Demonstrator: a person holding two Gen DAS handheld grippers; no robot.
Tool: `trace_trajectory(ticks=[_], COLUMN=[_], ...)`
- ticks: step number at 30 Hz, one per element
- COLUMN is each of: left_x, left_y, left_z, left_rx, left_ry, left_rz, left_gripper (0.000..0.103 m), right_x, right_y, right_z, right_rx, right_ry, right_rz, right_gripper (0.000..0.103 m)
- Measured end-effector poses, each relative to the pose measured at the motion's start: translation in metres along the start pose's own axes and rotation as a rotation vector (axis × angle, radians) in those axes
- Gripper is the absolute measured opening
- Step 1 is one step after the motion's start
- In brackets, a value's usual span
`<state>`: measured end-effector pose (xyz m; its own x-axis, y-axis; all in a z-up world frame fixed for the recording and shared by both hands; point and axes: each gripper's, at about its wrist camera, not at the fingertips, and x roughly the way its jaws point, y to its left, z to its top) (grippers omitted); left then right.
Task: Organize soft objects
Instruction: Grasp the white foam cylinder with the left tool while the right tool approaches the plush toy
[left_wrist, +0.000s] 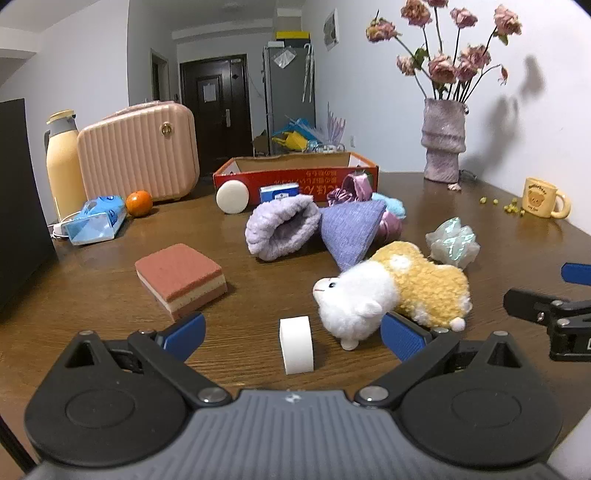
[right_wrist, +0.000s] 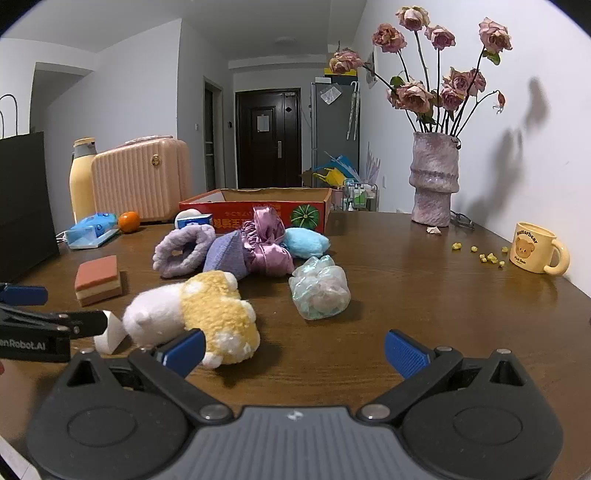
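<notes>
My left gripper (left_wrist: 293, 338) is open low over the wooden table, with a small white foam piece (left_wrist: 296, 345) standing between its fingers, untouched. A white and yellow plush toy (left_wrist: 391, 291) lies by its right finger. Farther back are a red-brown layered sponge (left_wrist: 181, 278), a lilac fluffy band (left_wrist: 282, 230), a purple cloth (left_wrist: 351, 232) and an iridescent bag (left_wrist: 452, 242). My right gripper (right_wrist: 295, 350) is open too, with its left finger next to the plush toy (right_wrist: 195, 317). Behind lie a satin scrunchie (right_wrist: 267, 243), a blue pillow (right_wrist: 306, 242) and a red cardboard box (right_wrist: 258, 210).
A vase of dried roses (right_wrist: 434, 181) and a yellow bear mug (right_wrist: 535, 247) stand at the right, with yellow crumbs (right_wrist: 487, 256) beside the mug. A pink case (left_wrist: 138, 151), a thermos (left_wrist: 62, 166), an orange (left_wrist: 138, 203) and a blue pack (left_wrist: 96, 221) sit back left.
</notes>
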<state>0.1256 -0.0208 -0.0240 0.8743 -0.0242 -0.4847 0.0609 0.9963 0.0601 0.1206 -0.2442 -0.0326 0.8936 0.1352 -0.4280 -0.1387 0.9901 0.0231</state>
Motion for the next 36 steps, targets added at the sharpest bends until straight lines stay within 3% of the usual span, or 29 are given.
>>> trace_trajectory(ticks=[6,10,15,18,20,22,36], left_x=[0.021,0.035,0.047,0.05,0.053,0.054,0.041], left_y=[0.0,0.002,0.004,0.002,0.001,0.0,0.016], left_z=[0.001,0.001,0.0,0.001,0.0,0.0,0.003], left_rx=[0.002,-0.005,-0.017,-0.016,-0.019,-0.021,-0.042], left_ry=[0.058,0.101,0.143,0.159,0.169,0.173,0.121], left_rz=[0.019,0.037,0.04,0.036,0.021,0.004,0.01], left_gripper=[0.092,0.075,0.062,0.044,0.026,0.02,0.019], right_x=[0.015,0.023,0.029,0.033,0.034,0.036,0.049], right_y=[-0.004,-0.004,-0.005,-0.004,-0.004,-0.003,0.024], right_z=[0.003,0.002,0.003,0.004,0.005,0.005,0.021], right_rx=[0.006,0.005,0.0,-0.004,-0.006,-0.009,-0.083], right_ry=[0.012,0.025,0.029,0.031,0.034,0.035,0.053], right_rz=[0.001,0.004,0.01,0.012,0.013,0.015,0.091], right_gripper=[0.103,0.103,0.103,0.103,0.103,0.103,0.103])
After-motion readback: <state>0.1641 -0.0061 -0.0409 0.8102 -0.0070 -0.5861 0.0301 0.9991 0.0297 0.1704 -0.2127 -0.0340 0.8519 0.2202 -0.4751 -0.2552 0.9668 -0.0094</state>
